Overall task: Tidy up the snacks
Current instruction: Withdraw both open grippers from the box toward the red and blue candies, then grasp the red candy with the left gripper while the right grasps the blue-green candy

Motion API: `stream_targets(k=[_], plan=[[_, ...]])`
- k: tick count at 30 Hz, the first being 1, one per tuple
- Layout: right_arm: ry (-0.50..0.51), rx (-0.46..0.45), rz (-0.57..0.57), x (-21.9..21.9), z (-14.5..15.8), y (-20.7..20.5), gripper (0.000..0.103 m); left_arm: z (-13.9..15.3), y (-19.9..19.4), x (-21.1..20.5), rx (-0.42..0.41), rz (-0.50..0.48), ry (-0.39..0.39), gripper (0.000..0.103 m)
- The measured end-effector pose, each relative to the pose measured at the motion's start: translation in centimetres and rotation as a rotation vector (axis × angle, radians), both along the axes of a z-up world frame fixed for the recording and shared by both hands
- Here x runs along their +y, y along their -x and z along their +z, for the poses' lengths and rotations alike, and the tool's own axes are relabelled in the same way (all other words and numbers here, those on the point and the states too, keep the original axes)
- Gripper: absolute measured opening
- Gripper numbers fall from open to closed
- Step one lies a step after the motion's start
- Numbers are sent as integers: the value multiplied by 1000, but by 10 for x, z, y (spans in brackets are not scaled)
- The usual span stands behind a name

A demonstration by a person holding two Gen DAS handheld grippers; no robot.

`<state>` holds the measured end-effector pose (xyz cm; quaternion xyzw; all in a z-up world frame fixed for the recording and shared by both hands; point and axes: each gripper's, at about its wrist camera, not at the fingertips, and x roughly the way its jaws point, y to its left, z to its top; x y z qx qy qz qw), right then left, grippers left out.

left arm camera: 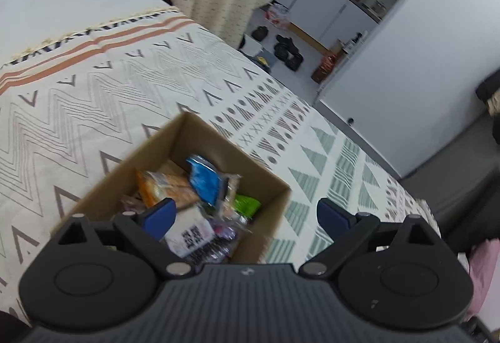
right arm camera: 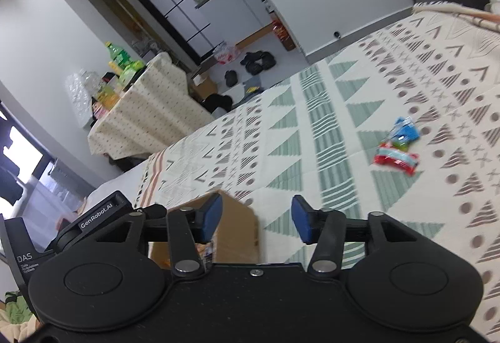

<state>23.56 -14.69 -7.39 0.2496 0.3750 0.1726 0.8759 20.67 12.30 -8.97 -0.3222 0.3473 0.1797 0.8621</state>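
A brown cardboard box sits on the patterned bedspread, holding several snack packets: a blue one, an orange one, a green one. My left gripper hovers over the box's near side, open wide, with nothing between its blue pads. In the right wrist view my right gripper is open and holds nothing, above a corner of the box. Two loose packets lie on the spread to the right: a blue one and a red one.
The patterned bedspread covers a wide bed. Beyond its far edge stand a cloth-draped table with bottles, dark shoes on the floor and a white wall. Part of the other gripper's body shows at the left.
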Motion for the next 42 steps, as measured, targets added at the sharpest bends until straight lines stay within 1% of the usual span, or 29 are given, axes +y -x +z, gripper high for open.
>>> stream_targets(k=[2,4,7,8,10,11,13,16,17,19,21,25,27,29,33,35,38,39,42], plan=[[7,-6,-16,-10,0,1,56,0,-2,-11,2,-34,-9,97],[14,-8,-31,-20,1,2,62,0,-4,-21,5,-70,-15,97],[30,-11,-50,-34,1,5,70,2,-9,-34,39,-124,-3,97],[31,-11,-57,-38,0,5,72,4,-9,-38,30,-134,-1,97],[38,-20,-73,-48,0,7,83,7,-8,-49,4,-153,-13,97],[47,-23,-81,-53,-1,8,85,9,-8,-54,-3,-163,-23,97],[59,-26,-101,-62,-3,8,97,9,-9,-64,-10,-191,-29,97],[58,-26,-125,-78,-7,9,103,4,-12,-76,-7,-222,-23,98],[52,-20,-132,-83,-10,9,103,2,-13,-79,-8,-230,-25,103],[47,-4,-145,-92,-15,9,103,0,-12,-86,-25,-241,-25,103],[56,5,-159,-99,-21,9,103,-3,-14,-93,-25,-257,-31,103],[60,14,-178,-114,-32,10,103,-8,-19,-101,-37,-278,-9,103],[61,14,-185,-122,-39,10,103,-13,-24,-108,-17,-287,-19,103],[66,19,-187,-127,-46,8,103,-19,-29,-115,9,-303,-11,103],[66,12,-194,-136,-58,4,103,-22,-39,-129,5,-342,-6,103],[50,19,-195,-139,-65,0,101,-22,-45,-135,0,-350,0,103],[32,42,-191,-142,-73,-9,94,-30,-57,-144,39,-358,14,103],[29,46,-186,-143,-75,-12,91,-34,-62,-149,52,-379,17,103],[21,54,-178,-143,-82,-20,89,-45,-76,-160,84,-428,52,103]])
